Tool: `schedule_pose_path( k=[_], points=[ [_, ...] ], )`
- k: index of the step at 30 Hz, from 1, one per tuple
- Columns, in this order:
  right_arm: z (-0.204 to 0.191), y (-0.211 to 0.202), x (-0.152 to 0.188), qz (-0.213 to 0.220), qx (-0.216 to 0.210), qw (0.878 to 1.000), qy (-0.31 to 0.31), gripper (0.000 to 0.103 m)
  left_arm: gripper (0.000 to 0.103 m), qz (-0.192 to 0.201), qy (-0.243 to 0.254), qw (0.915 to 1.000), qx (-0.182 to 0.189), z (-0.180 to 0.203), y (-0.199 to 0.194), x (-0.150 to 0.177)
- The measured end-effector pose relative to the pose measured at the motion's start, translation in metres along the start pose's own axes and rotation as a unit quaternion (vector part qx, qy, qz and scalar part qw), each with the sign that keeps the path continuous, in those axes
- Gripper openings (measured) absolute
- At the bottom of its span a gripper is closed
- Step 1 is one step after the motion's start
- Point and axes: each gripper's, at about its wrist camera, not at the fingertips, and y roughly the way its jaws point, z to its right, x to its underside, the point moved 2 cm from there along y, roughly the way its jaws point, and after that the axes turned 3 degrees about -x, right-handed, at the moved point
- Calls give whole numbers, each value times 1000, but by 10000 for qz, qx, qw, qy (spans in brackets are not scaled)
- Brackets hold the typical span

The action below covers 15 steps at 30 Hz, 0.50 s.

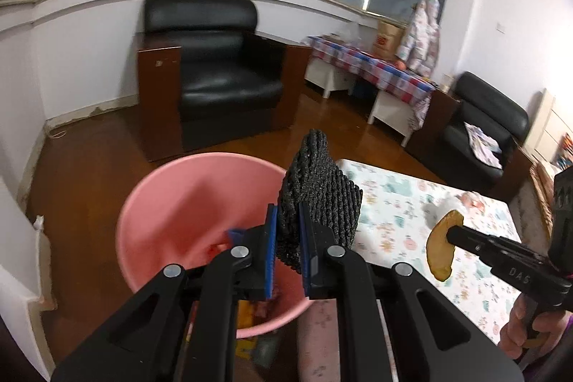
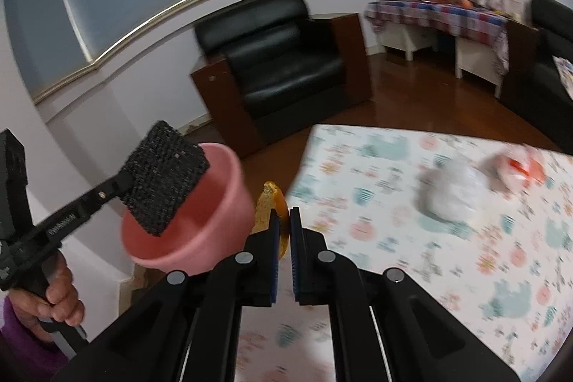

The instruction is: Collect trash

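Note:
My left gripper (image 1: pixel 288 221) is shut on a black foam net (image 1: pixel 318 188), which hangs over the right rim of a pink bucket (image 1: pixel 172 203). Some trash lies in the bucket's bottom. Beside the bucket, my right gripper (image 2: pixel 284 221) is shut on a curved orange peel (image 2: pixel 272 203), held above the near edge of the patterned table (image 2: pixel 394 238). The left wrist view shows that peel (image 1: pixel 442 242) at the right, and the right wrist view shows the black net (image 2: pixel 164 181) against the bucket (image 2: pixel 215 231). A hand holds each gripper.
On the table lie a crumpled white plastic bag (image 2: pixel 451 192) and an orange-and-white wrapper (image 2: pixel 515 167). A black armchair (image 1: pixel 215 74) stands behind the bucket on the wooden floor. A bench with a checked cloth (image 1: pixel 372 67) and a second black armchair (image 1: pixel 480 138) stand further right.

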Motion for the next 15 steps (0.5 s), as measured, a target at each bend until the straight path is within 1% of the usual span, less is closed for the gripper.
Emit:
schedule_pose_path(
  k=[7,11,15],
  points=[
    [-51,32,-14,-166,-407,9985,-336,5,11,-60,-232,9992,-314,-31,0,7],
    [-74,55,-17,-299,-511,9971,-468,5,11,-115,-340,9985,-414,-44,2,10],
    [-89,73,-17,-413,-575,9963,-482,5,11,-149,-416,9981,-427,-52,5,11]
  ],
)
